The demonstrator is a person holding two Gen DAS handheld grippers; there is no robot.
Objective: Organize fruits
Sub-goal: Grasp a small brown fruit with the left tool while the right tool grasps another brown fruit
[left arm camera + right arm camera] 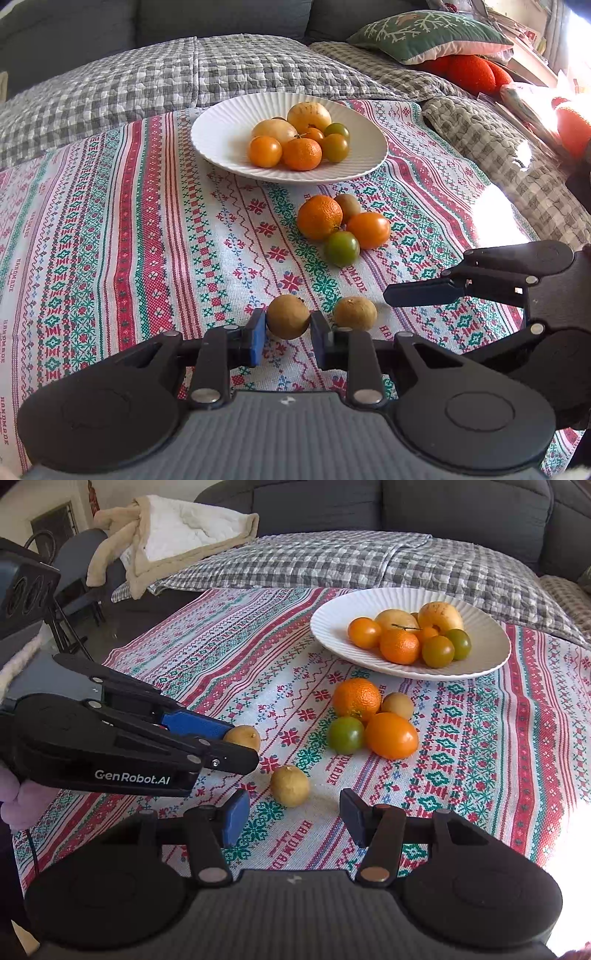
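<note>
**Now the Left Claw Has a Little Brown Fruit**

Right now the left claw [288,328] pinches a small brown fruit [288,316] between its two blue pads. Just beside it, a second brown fruit [290,785] lies on the striped cloth [147,240]. The right claw [291,818] is spread wide, close to that fruit but not touching it. Farther out sits a little pile of loose fruits [341,227]. Behind them stands the white plate [221,136], holding more fruit.

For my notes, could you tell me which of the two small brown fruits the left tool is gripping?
The one between the left tool's blue pads; the other lies free beside it.
</note>
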